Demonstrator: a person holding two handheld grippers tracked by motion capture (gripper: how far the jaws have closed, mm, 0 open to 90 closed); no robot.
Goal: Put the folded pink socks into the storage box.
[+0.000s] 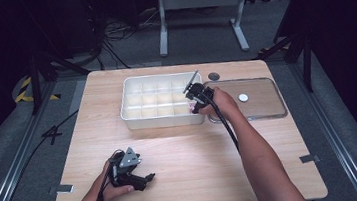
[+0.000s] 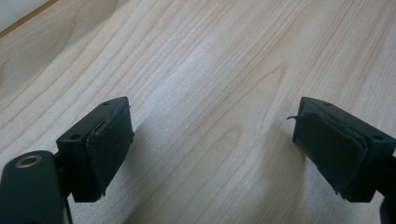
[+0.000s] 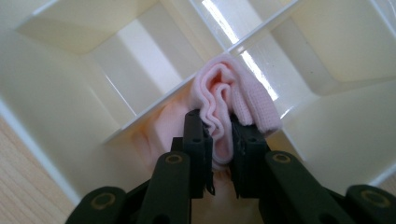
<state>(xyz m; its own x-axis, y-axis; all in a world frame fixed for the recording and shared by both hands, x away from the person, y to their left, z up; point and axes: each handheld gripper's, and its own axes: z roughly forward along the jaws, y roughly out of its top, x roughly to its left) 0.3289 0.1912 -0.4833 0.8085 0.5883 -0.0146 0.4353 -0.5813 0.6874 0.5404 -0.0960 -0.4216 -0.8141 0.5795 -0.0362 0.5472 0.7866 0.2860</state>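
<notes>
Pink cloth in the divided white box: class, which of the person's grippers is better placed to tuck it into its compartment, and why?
Right. The right gripper is shut on the pink cloth over the white box; the left gripper rests open on the table, well short of it.

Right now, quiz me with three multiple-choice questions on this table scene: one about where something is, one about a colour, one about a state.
1. Where is the white divided tray?
A. left of the clear lid
B. on the floor
C. on top of the clear lid

2. What colour is the folded cloth?
A. blue
B. pink
C. black

3. How do the left gripper jaws stand?
A. shut on a cloth
B. open over bare table
C. shut on a cup

Answers:
1 A, tray and lid lie side by side.
2 B, the right gripper pinches pale pink folds.
3 B, only wood between them.
</notes>
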